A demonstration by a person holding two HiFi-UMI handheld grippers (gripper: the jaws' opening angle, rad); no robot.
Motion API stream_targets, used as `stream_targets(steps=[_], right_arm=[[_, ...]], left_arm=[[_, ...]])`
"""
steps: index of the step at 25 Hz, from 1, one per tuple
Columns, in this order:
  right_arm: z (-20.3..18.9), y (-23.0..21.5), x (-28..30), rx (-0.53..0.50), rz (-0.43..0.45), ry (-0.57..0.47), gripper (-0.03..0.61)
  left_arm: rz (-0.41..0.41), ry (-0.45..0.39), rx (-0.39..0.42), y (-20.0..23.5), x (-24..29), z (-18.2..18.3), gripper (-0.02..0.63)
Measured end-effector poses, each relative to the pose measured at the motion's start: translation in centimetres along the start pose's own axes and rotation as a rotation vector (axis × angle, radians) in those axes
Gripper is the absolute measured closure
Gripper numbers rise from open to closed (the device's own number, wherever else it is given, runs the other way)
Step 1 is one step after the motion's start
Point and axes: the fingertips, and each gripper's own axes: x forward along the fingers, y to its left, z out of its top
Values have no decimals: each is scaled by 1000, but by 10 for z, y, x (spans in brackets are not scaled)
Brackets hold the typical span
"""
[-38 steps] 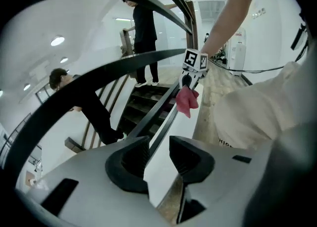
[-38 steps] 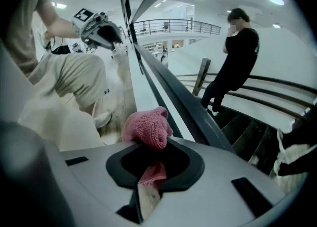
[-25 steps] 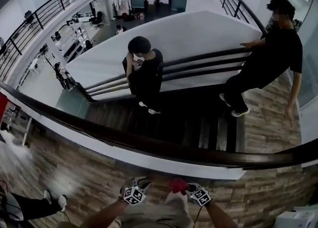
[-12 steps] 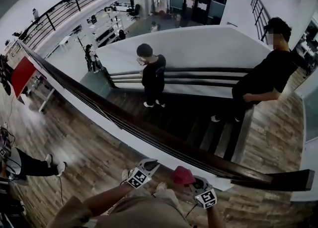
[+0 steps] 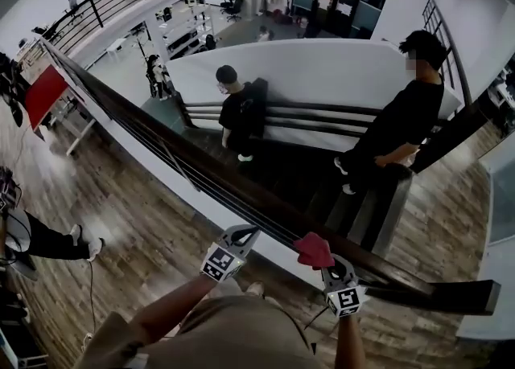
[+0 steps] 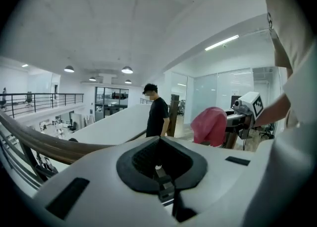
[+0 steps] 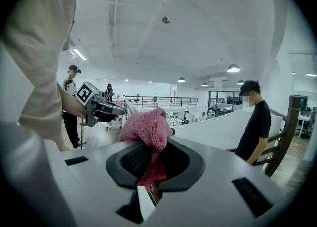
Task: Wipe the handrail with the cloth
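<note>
The dark wooden handrail runs from the upper left to the lower right of the head view. My right gripper is shut on a pink cloth, held bunched right at the rail's near edge. The cloth sticks out of its jaws in the right gripper view. My left gripper hangs beside the rail, left of the cloth. Its jaws have just been closing and now meet with nothing between them. In the left gripper view the rail curves past at the left and the cloth shows at the right.
Beyond the rail a dark staircase drops away. One person in black stands on it, another at its right side. Someone's legs lie on the wooden floor at the left. A red panel stands far left.
Both grippers have risen from low by my body up to the handrail, the right one carrying the cloth. The left jaws have closed. The head view has swung, so the rail now runs diagonally.
</note>
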Motion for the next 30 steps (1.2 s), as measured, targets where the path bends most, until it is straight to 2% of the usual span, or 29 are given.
stream_targets(steps=[4, 7, 9, 12, 15, 17, 20, 25, 30], right_arm=[[1, -18, 17, -25, -51, -11, 522], [-4, -34, 36, -35, -59, 23, 522], [-17, -44, 40, 0, -61, 57, 522], [-36, -49, 40, 72, -65, 84, 522], [-54, -46, 45, 160, -3, 133, 522], [-61, -49, 49, 202, 28, 157, 522], [-69, -52, 52, 204, 24, 178, 522], [-74, -53, 54, 172, 30, 196, 522], [-82, -51, 56, 196, 10, 207, 522]], left_arm=[[38, 17, 10, 29, 10, -5, 595], [40, 34, 77, 52, 21, 8, 595], [17, 54, 130, 55, 33, 15, 594], [-38, 106, 194, 50, 52, 10, 594], [-85, 159, 239, 43, 74, -5, 591], [-116, 198, 247, 38, 93, -17, 541], [-168, 260, 257, 24, 115, -32, 481], [-228, 320, 297, 0, 135, -57, 470], [-244, 329, 309, -4, 135, -73, 453]])
